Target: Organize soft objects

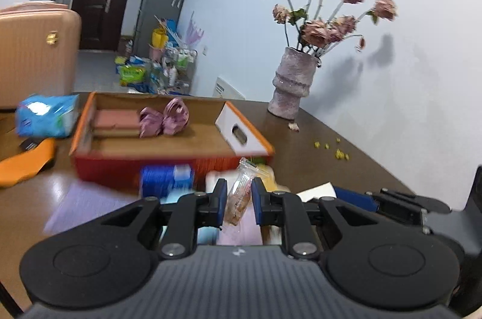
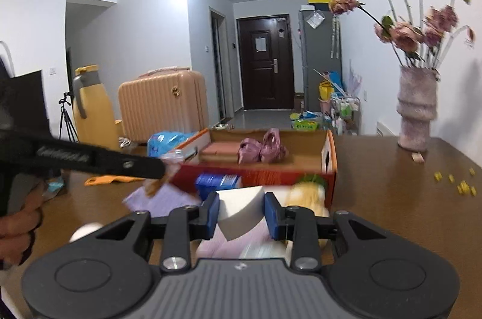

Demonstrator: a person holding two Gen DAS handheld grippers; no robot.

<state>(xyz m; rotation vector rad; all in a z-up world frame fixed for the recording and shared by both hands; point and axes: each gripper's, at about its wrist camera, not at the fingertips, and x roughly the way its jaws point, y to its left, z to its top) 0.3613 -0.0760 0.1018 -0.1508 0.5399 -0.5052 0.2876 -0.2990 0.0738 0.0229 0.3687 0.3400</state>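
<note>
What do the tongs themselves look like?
Both tongs match: black linkage arms, blue pads, silver pivot screws and a ribbed grey body with a small white logo. The left one, side-on, carries white lettering.

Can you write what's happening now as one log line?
left gripper: holds snack packet | right gripper: holds white sponge | box: pink bow inside

Cardboard box [image 2: 328,165] near the middle of the table [image 2: 391,198], holding a bow [image 2: 260,149] at its back beside folded cloths [image 2: 218,151]. Vase of flowers [image 2: 417,111] at the far right edge. Tissue pack [image 1: 45,115] left of the box. Snack packet [image 1: 241,192] before the box's front wall.
</note>
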